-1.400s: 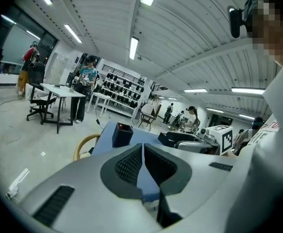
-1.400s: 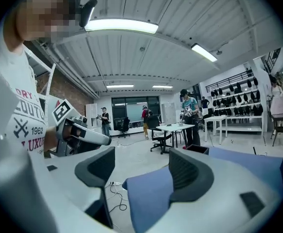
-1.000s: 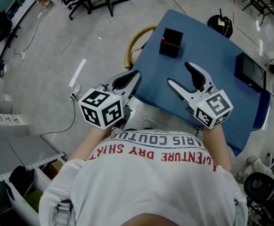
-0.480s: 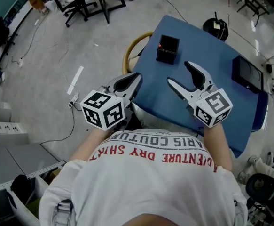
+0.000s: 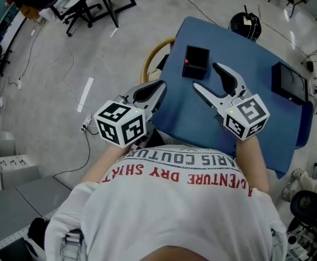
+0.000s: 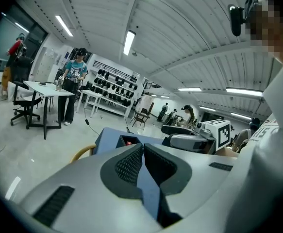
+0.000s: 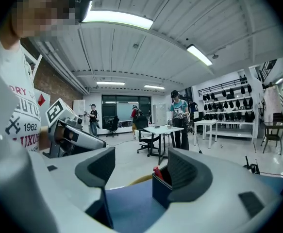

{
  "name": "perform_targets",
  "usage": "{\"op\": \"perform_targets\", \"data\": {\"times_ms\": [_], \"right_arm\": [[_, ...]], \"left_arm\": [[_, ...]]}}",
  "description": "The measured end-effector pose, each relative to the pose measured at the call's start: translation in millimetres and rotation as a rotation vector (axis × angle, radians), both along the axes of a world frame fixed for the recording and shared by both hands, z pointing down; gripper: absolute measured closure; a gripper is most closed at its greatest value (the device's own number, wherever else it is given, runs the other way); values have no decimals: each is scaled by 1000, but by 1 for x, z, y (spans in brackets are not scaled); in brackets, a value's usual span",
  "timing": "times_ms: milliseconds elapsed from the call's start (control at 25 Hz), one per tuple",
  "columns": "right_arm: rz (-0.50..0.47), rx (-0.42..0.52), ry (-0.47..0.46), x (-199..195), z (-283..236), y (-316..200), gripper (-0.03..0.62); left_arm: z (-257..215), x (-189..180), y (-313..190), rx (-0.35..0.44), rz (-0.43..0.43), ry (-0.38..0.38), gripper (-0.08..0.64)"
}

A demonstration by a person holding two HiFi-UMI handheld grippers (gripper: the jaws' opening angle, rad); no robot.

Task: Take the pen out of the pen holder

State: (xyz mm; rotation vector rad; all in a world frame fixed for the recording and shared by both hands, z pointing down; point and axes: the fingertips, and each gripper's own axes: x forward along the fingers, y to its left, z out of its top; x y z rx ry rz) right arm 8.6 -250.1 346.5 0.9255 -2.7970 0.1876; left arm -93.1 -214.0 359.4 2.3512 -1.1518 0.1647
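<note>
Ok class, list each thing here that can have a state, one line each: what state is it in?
Left gripper: shut, nothing in it.
Right gripper: open, empty, over the table, short of the pen holder.
Pen holder: upright on the table, pen inside.
Pen: in the pen holder, red end showing.

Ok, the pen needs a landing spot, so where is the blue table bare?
The widest bare patch of the blue table lies between the pen holder and the dark flat device at its right edge. A bare strip also runs along the near edge, right of the right hand-held gripper. Crowded: beside the holder, under that gripper's open jaws.
</note>
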Motion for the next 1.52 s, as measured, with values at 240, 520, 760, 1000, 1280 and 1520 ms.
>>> {"op": "perform_targets", "data": {"times_ms": [240,520,760,1000,1280,1520], "right_arm": [[23,-34,36,-19,22,-36,262],[39,-63,137,-29,57,-62,265],[56,-61,213,-32,74,-74,324],[69,-67,310,-35,92,-79,394],[83,-70,367,-37,97,-82,434],[52,-51,398,-40,99,-80,465]], "left_arm": [[5,-20,-37,-19,14,-15,522],[14,-31,-65,-43,16,-23,522],[19,-33,-78,-44,25,-54,522],[29,-33,-87,-70,34,-61,522],[38,-31,-87,-93,50,-65,522],[42,-30,-88,-101,57,-67,522]]}}
